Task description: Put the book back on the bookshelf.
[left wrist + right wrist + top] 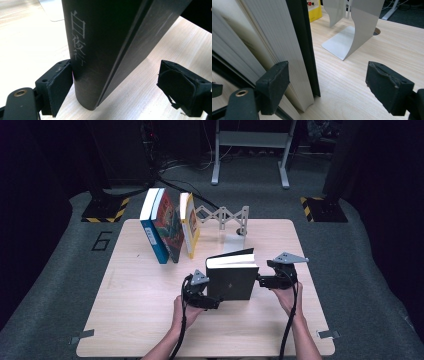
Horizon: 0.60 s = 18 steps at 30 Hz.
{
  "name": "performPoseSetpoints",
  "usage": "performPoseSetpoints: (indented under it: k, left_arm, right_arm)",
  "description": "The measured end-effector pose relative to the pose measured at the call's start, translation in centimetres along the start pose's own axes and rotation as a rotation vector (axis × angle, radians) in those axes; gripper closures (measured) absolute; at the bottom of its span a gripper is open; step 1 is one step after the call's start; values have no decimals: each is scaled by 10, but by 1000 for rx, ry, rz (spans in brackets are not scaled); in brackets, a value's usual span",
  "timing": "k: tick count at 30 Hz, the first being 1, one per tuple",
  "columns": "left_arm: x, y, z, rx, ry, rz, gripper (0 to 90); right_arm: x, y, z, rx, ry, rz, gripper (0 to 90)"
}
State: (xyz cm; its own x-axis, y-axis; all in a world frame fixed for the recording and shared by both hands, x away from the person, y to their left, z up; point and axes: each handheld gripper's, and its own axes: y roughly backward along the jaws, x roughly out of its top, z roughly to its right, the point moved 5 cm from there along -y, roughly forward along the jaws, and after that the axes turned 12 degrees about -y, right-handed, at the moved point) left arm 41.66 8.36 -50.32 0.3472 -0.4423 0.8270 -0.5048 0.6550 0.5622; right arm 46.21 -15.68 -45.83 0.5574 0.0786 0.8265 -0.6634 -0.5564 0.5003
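**Black book standing upright between two hand-held grippers**

High view: a black book [232, 279] stands on its lower edge near the centre of the wooden table [135, 315], page block uppermost. The left gripper [212, 302] is at the book's 8 o'clock, by its lower left corner; the right gripper [260, 281] is at its 3 o'clock, against the right edge. A hand holds each gripper, forearms entering from 6 o'clock.

Left gripper view: the jaws stand wide apart with the book's spine between them. The left pad [58, 87] lies against the spine, which bears pale printed characters; the right pad [178, 87] stands clear of the cover, with bare table between. The jaws therefore straddle the book without clamping it.

Right gripper view: the jaws are likewise wide open. The left pad [274, 85] sits in front of the page edges, contact not discernible; the right pad [387, 86] is well apart from the book, over bare table.

Surroundings: at the book's 10 to 11 o'clock three books lean together, a blue book [152, 227], a red-covered book [169, 227] and a yellow book [189, 225]. At 12 o'clock stands a grey metal bookend [239, 222], also visible in the right gripper view [352, 30], joined to a folding lattice
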Motion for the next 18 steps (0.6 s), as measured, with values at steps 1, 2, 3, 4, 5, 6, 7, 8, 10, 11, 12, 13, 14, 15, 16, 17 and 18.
performPoseSetpoints:
  k: [1,2,3,4,5,6,7,8,10,11,12,13,14,15,16,17,18]
  left_arm:
    - [-1,1,0,1,-1,6,130]
    - [-2,1,1,0,-4,8,131]
    - [-3,2,-1,-9,-10,8,134]
    - [-3,3,-1,-24,14,17,135]
    - [-3,3,-4,-19,6,21,135]
    - [-3,4,-6,-13,10,23,128]
    - [-1,5,-10,-19,17,35,120]
    - [0,6,-12,-24,22,39,115]
    - [6,8,-17,-26,-2,58,96]
    - [9,10,-18,-28,-9,68,89]
    - [12,11,-18,-31,-18,79,89]
    - [14,10,-18,-30,-27,85,90]
    - [18,10,-20,-36,-46,90,90]
    - [21,10,-19,-50,-53,90,91]
    - [25,9,-20,-46,-70,100,99]
    - [28,8,-19,-56,-81,107,109]
    - [31,7,-18,-73,-99,115,132]
  right_arm:
    - [0,-1,0,3,-6,1,174]
    - [0,-1,0,4,-7,2,173]
    - [0,-1,1,10,-11,1,166]
    - [-1,-1,1,10,-10,1,165]
    - [0,-1,1,5,-6,1,163]
    - [0,-1,1,0,-3,-1,165]
    - [0,-1,0,2,-3,-1,164]
    - [-1,0,0,2,-2,-2,164]
    - [-1,0,0,4,-5,-1,162]
    - [-2,1,0,3,-9,-2,163]
    - [-3,1,0,3,-3,5,166]
    - [-3,1,0,8,-4,9,163]
    - [-4,1,0,9,-14,10,164]
    - [-4,1,0,9,-15,12,167]
    - [-4,0,0,12,-16,13,167]
    - [-4,0,0,13,-18,10,168]
    - [-3,0,0,13,-12,11,170]
